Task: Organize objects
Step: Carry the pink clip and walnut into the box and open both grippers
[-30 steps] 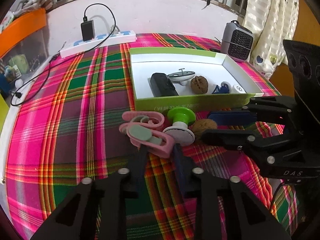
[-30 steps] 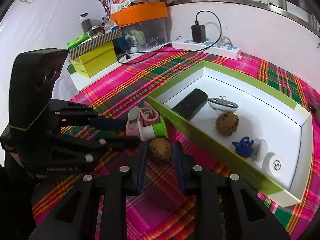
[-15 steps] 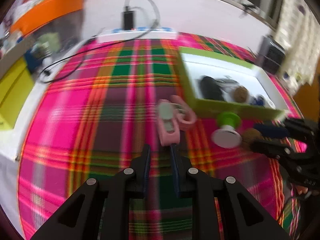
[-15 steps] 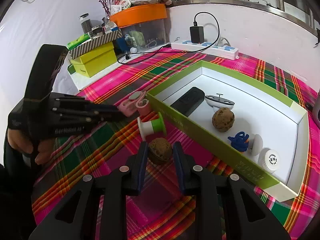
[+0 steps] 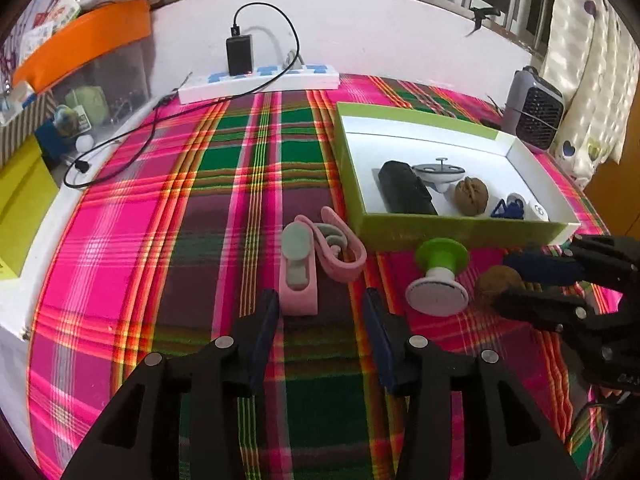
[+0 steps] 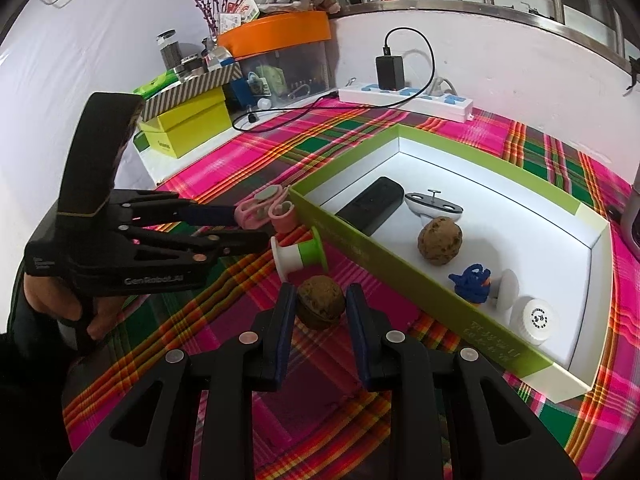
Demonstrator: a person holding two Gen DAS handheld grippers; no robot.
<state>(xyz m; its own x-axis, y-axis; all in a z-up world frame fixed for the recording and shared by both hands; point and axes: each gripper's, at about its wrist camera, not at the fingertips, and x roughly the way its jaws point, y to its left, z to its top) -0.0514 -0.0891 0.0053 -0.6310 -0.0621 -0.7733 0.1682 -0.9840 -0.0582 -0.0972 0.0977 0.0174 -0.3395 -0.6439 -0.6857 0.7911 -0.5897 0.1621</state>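
Observation:
Two pink clips point(image 5: 300, 268) point(image 6: 260, 210) lie on the plaid cloth just ahead of my left gripper point(image 5: 320, 306) point(image 6: 252, 227). Its jaws are opening, and the near clip's end sits by the left fingertip, untouched. A green-and-white spool point(image 5: 438, 280) point(image 6: 300, 256) lies on its side to the right. Beyond it my right gripper point(image 6: 320, 312) point(image 5: 520, 286) is shut on a brown walnut point(image 6: 320, 300) point(image 5: 494, 284) resting on the cloth. The green box point(image 5: 440, 228) point(image 6: 360, 248) holds a black case, a spinning top, a second walnut, a blue piece and white caps.
A power strip point(image 5: 260, 80) with a charger and cable lies at the back wall. A small grey heater point(image 5: 534, 112) stands at the back right. Yellow-green boxes point(image 6: 184, 128) and an orange-lidded bin point(image 6: 276, 36) crowd the left edge. A hand point(image 6: 60, 308) holds the left gripper.
The pink clips have shifted left, away from the spool. My left gripper's fingers, close together before, now stand wide apart. The right gripper has kept still on the walnut.

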